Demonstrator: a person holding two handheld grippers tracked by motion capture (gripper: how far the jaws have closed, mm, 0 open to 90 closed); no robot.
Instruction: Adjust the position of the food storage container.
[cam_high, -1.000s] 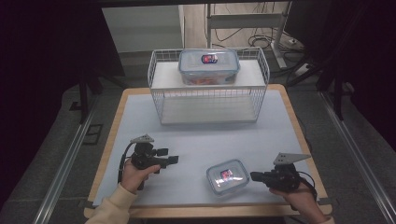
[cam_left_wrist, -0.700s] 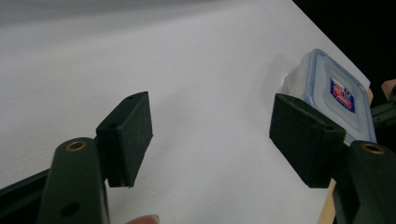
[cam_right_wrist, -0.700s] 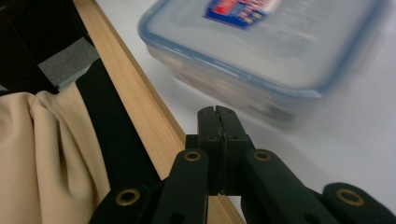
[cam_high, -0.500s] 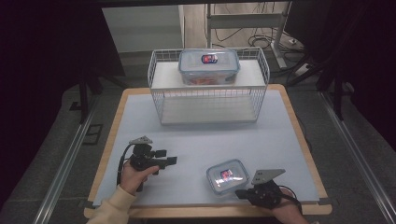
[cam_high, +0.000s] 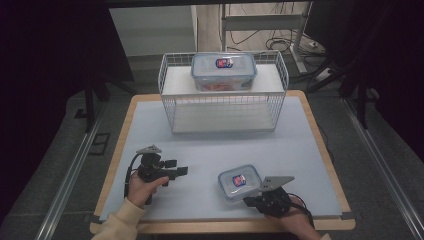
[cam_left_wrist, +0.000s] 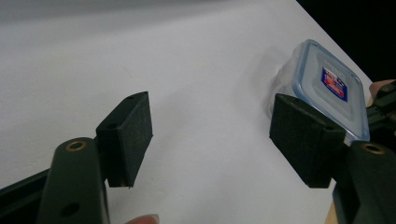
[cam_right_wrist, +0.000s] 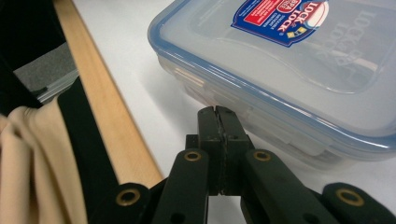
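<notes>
A small clear container (cam_high: 239, 181) with a blue-rimmed lid and a red and blue label lies on the pale mat near the front right. My right gripper (cam_high: 247, 201) is shut with nothing between its jaws. In the right gripper view its tips (cam_right_wrist: 215, 113) sit just short of the small container's (cam_right_wrist: 289, 60) side wall, low by the mat. My left gripper (cam_high: 181, 171) rests to the left, held by a hand, jaws open and empty. In the left gripper view (cam_left_wrist: 215, 130) it points toward the small container (cam_left_wrist: 327, 88).
A white wire rack (cam_high: 222, 107) stands at the back of the table, with a larger lidded container (cam_high: 223, 70) on its top shelf. The wooden table edge (cam_right_wrist: 109, 107) runs close beside my right gripper. A cream sleeve (cam_right_wrist: 28, 158) shows beside it.
My right gripper has moved left and toward the front edge, from the small container's right side to its near front corner. The left gripper has stayed still.
</notes>
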